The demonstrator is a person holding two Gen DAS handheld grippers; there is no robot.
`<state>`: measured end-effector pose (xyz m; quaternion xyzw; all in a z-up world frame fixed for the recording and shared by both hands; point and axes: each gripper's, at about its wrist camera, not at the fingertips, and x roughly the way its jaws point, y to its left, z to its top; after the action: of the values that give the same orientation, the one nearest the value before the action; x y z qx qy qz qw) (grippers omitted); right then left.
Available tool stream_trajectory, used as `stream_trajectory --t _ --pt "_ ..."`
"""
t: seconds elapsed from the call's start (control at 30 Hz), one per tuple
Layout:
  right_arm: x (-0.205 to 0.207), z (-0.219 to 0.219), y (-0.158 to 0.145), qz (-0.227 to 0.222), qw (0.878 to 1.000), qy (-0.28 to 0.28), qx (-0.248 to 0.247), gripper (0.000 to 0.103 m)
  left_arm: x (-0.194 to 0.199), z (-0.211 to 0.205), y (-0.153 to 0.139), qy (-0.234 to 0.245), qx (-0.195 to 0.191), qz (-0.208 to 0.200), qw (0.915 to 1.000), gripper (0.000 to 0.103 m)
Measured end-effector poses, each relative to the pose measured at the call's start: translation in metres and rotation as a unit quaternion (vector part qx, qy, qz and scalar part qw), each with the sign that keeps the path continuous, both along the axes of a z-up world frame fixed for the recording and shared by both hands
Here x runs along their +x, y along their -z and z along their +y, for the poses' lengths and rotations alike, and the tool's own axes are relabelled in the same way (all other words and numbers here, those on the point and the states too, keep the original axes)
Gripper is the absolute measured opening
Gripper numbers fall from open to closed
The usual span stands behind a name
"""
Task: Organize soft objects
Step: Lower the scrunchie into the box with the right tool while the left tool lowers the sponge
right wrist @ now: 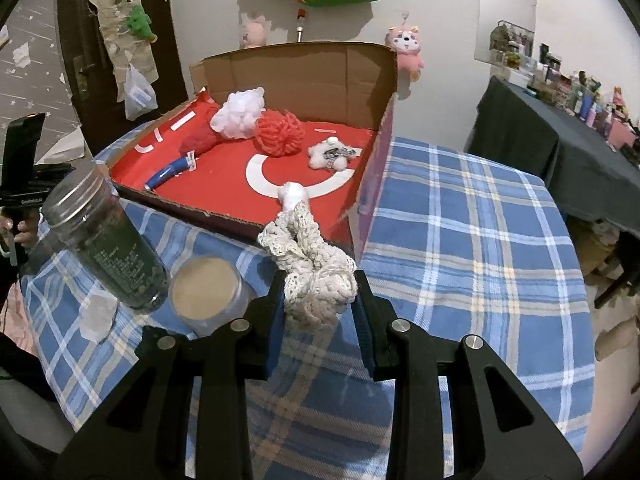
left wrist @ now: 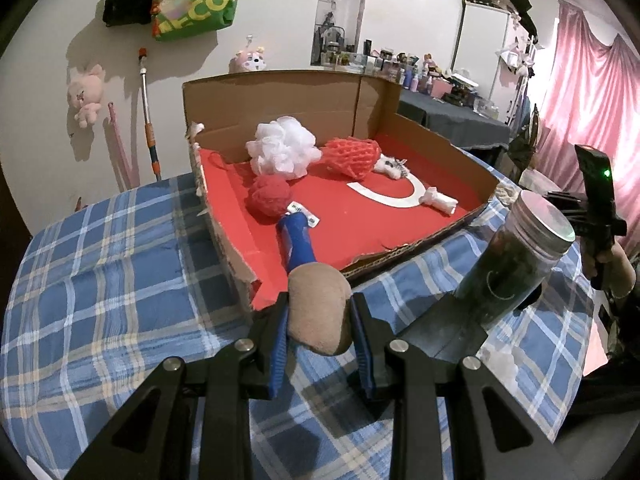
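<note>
— Left wrist view: what was held, and where was the box?

— A tan plush pad (left wrist: 318,308) was clamped between the pads of the left gripper (left wrist: 320,320), above the plaid cloth (left wrist: 100,280). The cardboard box (left wrist: 280,92) was seen straight ahead of the fingers, its torn near corner just beyond the pad. A blue-handled red puff (left wrist: 269,196) was laid in it, the handle's long axis pointed back towards the gripper.

— And on the right?

— A cream lace scrunchie (right wrist: 316,276) was gripped by the right gripper (right wrist: 320,304); its loose end was draped forward towards the box's low front wall. The red floor (right wrist: 224,184) was seen ahead and slightly left, already occupied by a white mesh pouf (right wrist: 240,114), a red mesh pouf (right wrist: 280,134) and a small white plush (right wrist: 330,154).

— Which hand was judged nearer?

— Neither clearly; each load was held just short of the box's near edge, so only a short forward carry seemed required. A dark lidded jar (right wrist: 108,240) was stood between the two hands.
</note>
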<state>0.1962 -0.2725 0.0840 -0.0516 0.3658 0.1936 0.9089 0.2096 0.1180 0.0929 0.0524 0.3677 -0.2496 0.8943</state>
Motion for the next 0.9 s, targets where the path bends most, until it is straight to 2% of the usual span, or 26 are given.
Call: stream_trajectory --t 0.4,0.53,0.77,0.9 --pt "0.035 0.026 -0.025 0.008 0.999 -0.05 0.021 0.029 0.032 -0.031 -0.025 0.031 -0.009 0.01 0.9994 0.031" --pt "0.061 0.046 -0.033 0.026 0.997 -0.064 0.025 0.03 0.057 -0.054 -0.027 0.033 -0.005 0.036 0.9988 0.031" --pt "0.117 0.096 -0.023 0.09 0.993 -0.069 -0.034 0.03 0.098 -0.097 -0.018 0.044 0.023 0.086 0.9951 0.032" --pt "0.14 0.115 -0.014 0.12 0.988 -0.068 -0.063 0.03 0.121 -0.117 -0.005 0.038 0.059 0.109 0.9915 0.033"
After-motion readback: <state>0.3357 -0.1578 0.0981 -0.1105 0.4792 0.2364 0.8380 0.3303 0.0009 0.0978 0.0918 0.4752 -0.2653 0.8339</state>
